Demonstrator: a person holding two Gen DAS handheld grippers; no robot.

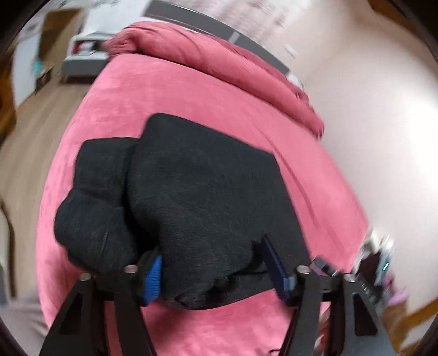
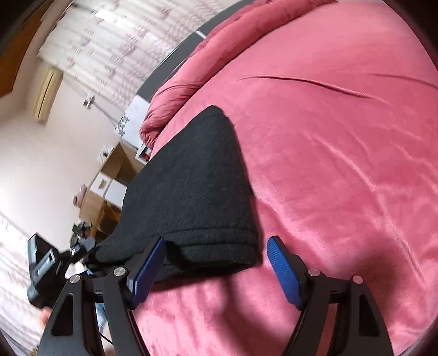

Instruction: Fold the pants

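The black fleece pants point(image 1: 191, 197) lie folded into a thick bundle on the pink plush bedspread point(image 1: 213, 98), near the edge of the bed closest to both cameras. In the left wrist view the bundle shows two stacked parts: a flat upper panel and a rounded lower roll that bulges out to the left of that panel.

The left gripper point(image 1: 217, 269) has its two blue ribbed fingers point(image 1: 153, 279) spread wide. A bunched fold of the pants sits between them. One pad touches the fabric at the left; the other pad lies against the fabric at the right. Whether the fingers are pressing on the cloth cannot be determined from the blurred frame.

The right gripper point(image 2: 216, 269) is also spread wide. Its left finger point(image 2: 147, 271) rests against the near hem of the pants point(image 2: 189, 191), and the right finger stands clear above the bedspread point(image 2: 342, 169), apart from the cloth. Nothing is clamped between them.

A rolled duvet of the same pink colour point(image 1: 208, 57) lies along the far side of the bedspread from the pants. Beyond it stands a dark grey headboard point(image 1: 191, 19). A pale wooden floor point(image 1: 30, 153) runs beside the bed, to the left of the pants in the left wrist view. White patterned curtains point(image 2: 115, 43) hang behind the headboard.
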